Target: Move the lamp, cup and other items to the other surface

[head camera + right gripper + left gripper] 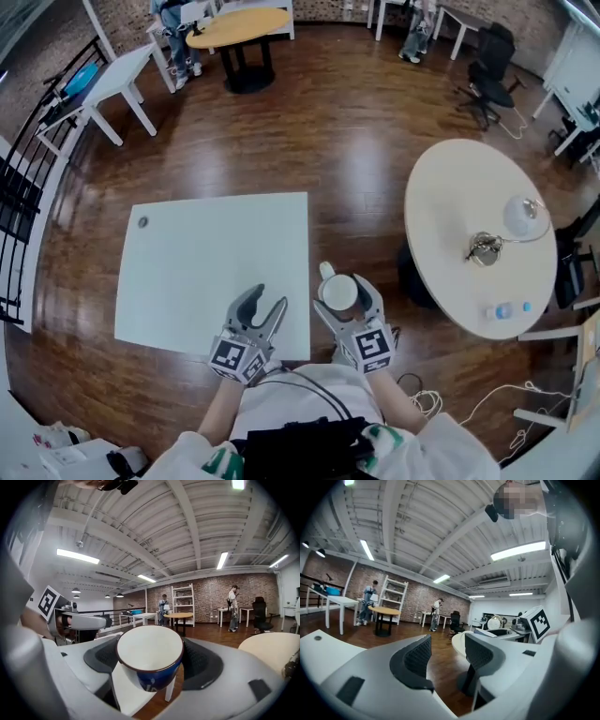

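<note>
The cup (149, 654) sits clamped between the right gripper's (151, 660) fingers; the left gripper's (448, 656) fingers gape empty.

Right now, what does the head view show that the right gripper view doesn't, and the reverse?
Head view only: the lamp in full on the round white table, and the whole square white table with a small disc on it.

Right gripper view only: the cup's blue outer wall and the ceiling lights.

Both: the cup gripped between the right gripper's fingers, the empty, open left gripper, and the yellow-topped round table.
</note>
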A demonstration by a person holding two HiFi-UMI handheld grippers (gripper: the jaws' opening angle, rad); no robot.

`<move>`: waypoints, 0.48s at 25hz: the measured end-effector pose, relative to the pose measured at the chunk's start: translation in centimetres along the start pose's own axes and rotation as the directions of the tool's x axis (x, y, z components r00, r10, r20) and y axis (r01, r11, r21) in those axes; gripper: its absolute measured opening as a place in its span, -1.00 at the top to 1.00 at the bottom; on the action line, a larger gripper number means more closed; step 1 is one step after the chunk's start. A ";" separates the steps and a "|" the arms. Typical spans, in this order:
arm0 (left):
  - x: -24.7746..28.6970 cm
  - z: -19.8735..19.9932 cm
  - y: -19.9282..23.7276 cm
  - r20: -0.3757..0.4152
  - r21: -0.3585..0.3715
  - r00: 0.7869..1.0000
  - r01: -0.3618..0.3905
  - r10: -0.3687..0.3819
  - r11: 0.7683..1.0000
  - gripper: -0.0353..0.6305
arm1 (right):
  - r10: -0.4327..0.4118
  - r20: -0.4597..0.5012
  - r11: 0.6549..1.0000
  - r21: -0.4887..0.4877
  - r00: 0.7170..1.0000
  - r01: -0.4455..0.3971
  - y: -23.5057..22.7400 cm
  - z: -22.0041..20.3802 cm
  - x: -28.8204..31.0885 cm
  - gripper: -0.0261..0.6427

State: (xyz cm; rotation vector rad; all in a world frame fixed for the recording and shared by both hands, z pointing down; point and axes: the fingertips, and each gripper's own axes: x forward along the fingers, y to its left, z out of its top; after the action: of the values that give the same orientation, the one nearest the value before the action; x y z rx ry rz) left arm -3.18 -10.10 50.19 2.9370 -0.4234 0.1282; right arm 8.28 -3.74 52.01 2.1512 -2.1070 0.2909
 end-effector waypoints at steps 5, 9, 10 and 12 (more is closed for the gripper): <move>5.3 -0.1 -4.3 -0.059 0.039 0.979 0.197 -0.194 0.980 0.25 | -0.190 0.016 0.977 0.101 0.982 0.187 -5.1 -1.3 -4.9 -0.31; 10.6 -1.3 -9.1 -0.097 0.054 0.930 0.361 -0.355 0.931 0.25 | -0.367 -0.003 0.912 0.194 0.930 0.360 -10.4 -4.2 -10.0 -0.31; 11.9 -1.8 -10.7 -0.110 0.055 0.912 0.403 -0.396 0.914 0.25 | -0.408 -0.009 0.890 0.217 0.913 0.401 -11.8 -4.9 -11.5 -0.31; 14.5 -3.2 -14.4 -0.147 0.056 0.869 0.485 -0.473 0.873 0.26 | -0.494 -0.033 0.840 0.239 0.869 0.487 -14.6 -6.4 -14.9 -0.31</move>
State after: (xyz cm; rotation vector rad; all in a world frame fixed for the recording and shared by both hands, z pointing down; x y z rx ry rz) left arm 14.59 0.09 52.66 2.9934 0.3476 0.2735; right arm 22.30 12.61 55.78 2.7515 -1.5064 0.4776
